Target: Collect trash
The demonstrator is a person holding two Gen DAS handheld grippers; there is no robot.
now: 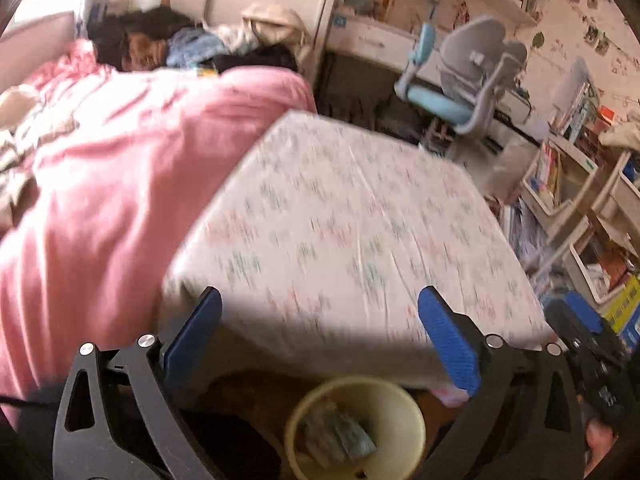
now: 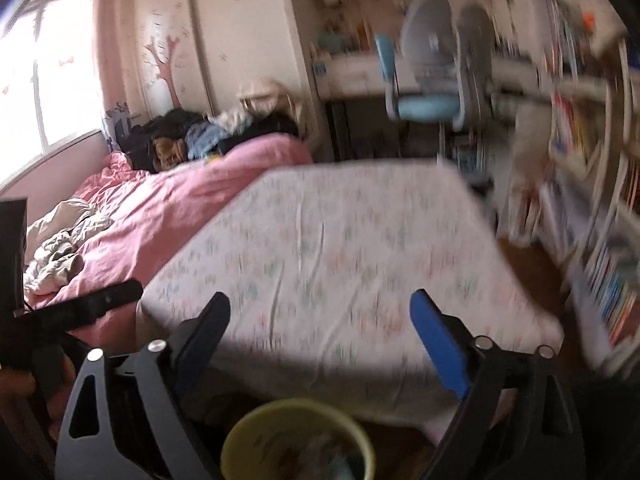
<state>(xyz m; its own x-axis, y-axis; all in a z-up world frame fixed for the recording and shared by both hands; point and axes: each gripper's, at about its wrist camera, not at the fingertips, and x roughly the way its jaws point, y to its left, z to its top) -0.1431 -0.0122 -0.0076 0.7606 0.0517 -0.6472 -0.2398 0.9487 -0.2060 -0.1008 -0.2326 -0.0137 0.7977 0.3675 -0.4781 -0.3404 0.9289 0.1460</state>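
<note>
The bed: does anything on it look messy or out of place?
Yes. The pink duvet is pushed aside, baring the patterned sheet, and clothes are heaped at the far end. Crumpled pale fabric lies on the duvet.

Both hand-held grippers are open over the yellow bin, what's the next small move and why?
Probably lift both away and scan the bed for more trash: the left hand-held gripper and right hand-held gripper are empty, and the bin already holds trash.
</note>
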